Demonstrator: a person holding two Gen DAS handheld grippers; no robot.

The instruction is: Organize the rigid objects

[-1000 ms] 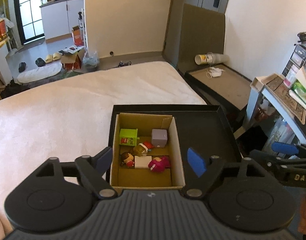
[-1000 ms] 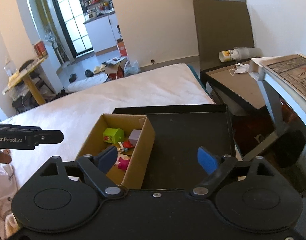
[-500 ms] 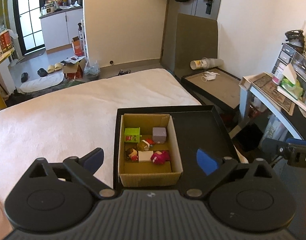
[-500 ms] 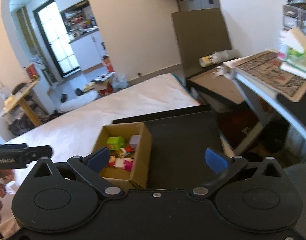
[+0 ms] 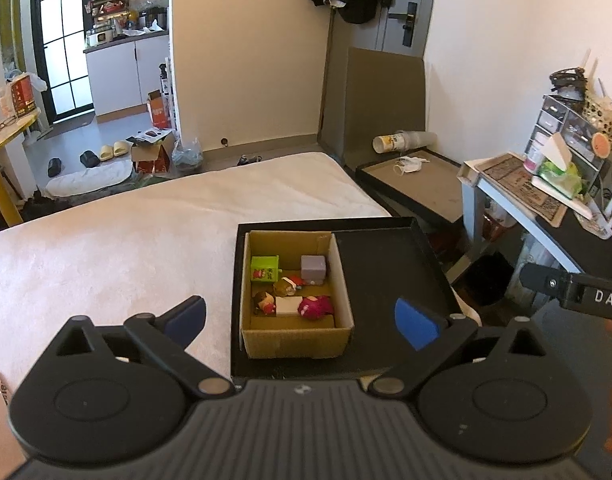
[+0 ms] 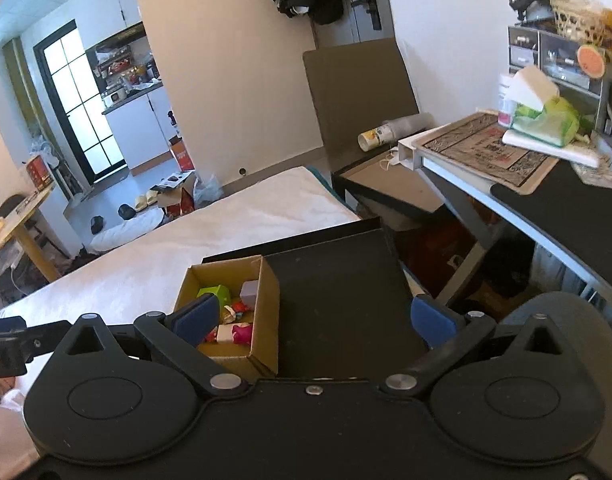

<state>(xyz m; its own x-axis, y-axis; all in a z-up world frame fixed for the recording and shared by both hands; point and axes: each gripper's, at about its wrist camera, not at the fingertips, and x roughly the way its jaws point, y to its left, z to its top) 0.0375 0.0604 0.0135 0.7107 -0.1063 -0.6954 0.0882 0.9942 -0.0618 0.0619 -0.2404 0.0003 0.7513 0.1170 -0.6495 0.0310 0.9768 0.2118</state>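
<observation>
- Cardboard box sits in the left part of a shallow black tray, which lies on the near right corner of a white bed.
- Inside the box lie small rigid toys: a green cube at the far left, a grey cube at the far right, and between and nearer, a brown-headed figure, another small figure in red, a white block and a magenta figure.
- Right part of the tray is bare black.
- Left claw hangs above and in front of the box, tilted downward toward it; its blue-padded fingers stand wide, one on each side of the box in the view, touching nothing.
- Right claw hangs over the near edge of the tray, also tilted downward and rolled a little; its fingers are spread wide with nothing between them but the tray below.
- From the right wrist view the box appears left of centre, with the left finger pad in front of its near corner.
- Each claw's black body shows at the edge of the other's view: the right one at the far right of the left wrist view, the left one at the far left of the right wrist view.
- A desk with a green tissue pack stands to the right, well apart from the tray.
</observation>
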